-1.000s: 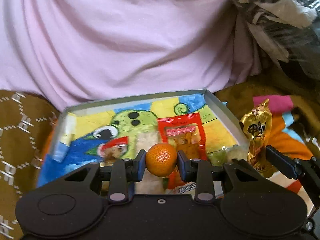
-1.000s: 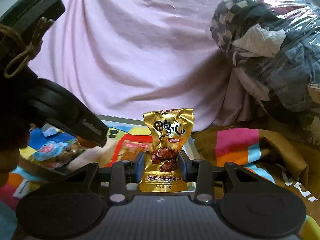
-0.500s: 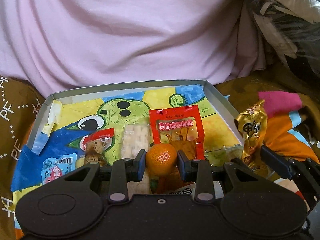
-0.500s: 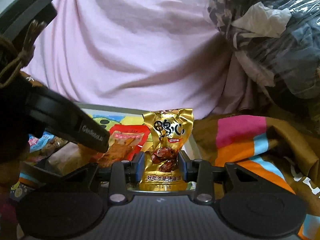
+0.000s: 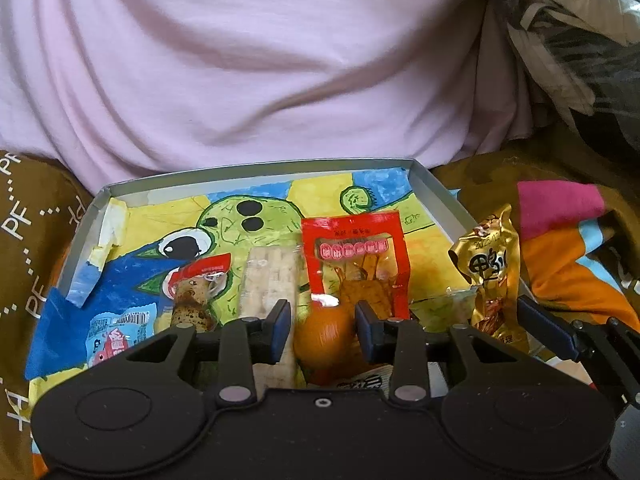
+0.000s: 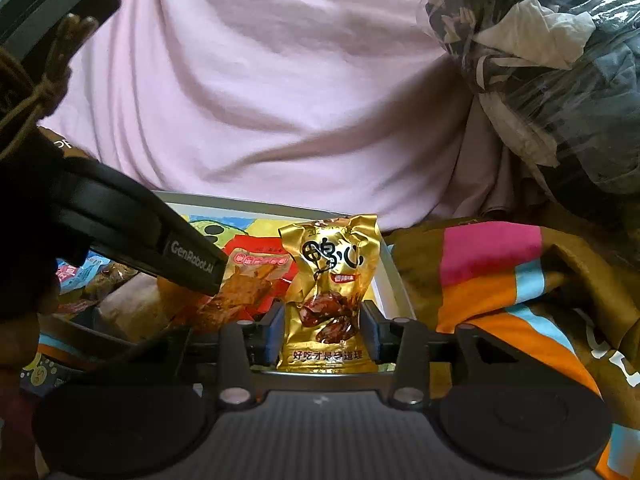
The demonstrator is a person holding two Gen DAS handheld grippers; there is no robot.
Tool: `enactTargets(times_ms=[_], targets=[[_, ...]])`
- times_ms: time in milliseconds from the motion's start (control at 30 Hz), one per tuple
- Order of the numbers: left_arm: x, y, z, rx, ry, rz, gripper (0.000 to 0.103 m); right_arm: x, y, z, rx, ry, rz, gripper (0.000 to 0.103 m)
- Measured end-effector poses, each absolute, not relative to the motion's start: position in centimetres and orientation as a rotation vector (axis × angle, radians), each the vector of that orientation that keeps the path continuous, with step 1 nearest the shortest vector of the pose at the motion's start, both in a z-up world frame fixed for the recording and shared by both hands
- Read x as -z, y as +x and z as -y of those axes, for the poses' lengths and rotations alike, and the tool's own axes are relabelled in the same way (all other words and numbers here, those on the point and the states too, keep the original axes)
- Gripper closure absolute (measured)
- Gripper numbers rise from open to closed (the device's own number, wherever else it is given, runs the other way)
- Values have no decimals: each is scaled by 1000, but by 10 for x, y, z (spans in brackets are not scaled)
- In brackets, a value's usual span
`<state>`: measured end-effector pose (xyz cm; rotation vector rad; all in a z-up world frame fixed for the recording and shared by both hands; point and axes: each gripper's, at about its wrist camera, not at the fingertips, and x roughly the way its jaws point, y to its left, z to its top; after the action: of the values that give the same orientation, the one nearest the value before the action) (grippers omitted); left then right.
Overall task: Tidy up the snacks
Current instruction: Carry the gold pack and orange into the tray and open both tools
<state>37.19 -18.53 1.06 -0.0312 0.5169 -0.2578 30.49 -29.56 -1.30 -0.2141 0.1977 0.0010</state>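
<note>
**Both grippers loaded over the tray: orange dropping, gold pack waiting**

Left gripper (image 5: pixel 323 330): fingers are parted wider than the small round orange fruit (image 5: pixel 322 340) between them. The fruit is blurred and sits low in the gap, so I read it as released or slipping; I cannot tell whether the right pad touches it. It's over the near middle of the shallow grey cardboard tray with the painted cartoon lining (image 5: pixel 256 170), right above the red-framed clear pouch of brown snack (image 5: pixel 356 264). Round fruit, no real long axis, so orientation doesn't matter, but it may roll.

Right gripper (image 6: pixel 322 330): clamped on the gold foil snack pack with black characters (image 6: pixel 334 280), gripped at its lower third. Long axis is vertical, print side facing the camera, top seal up. You're holding it at the tray's right wall, near corner, likely to keep clear of the left gripper working the centre.

Already in the tray, long axes running front-to-back, side by side: red pouch, clear pack of pale cracker sticks (image 5: pixel 272 280), small red-topped pack of speckled eggs (image 5: pixel 196 292), blue-and-pink sachet (image 5: pixel 116 332) at near left. Reads as row sorting.

Judgement: free spot for the gold pack is right of the red pouch; lay it flat, same axis as the others.
</note>
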Motion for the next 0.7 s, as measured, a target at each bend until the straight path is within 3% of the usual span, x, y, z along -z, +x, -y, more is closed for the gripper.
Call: enactTargets(times_ms=[333, 467, 700], targets=[[-16, 371, 169, 255, -111, -523, 43, 13, 306, 299, -2, -184, -225, 45], [-21, 369, 163, 247, -167, -523, 38, 13, 305, 299, -6, -169, -233, 33], [-38, 350, 149, 198, -187, -458, 14, 7, 297, 298, 2, -139, -214, 17]])
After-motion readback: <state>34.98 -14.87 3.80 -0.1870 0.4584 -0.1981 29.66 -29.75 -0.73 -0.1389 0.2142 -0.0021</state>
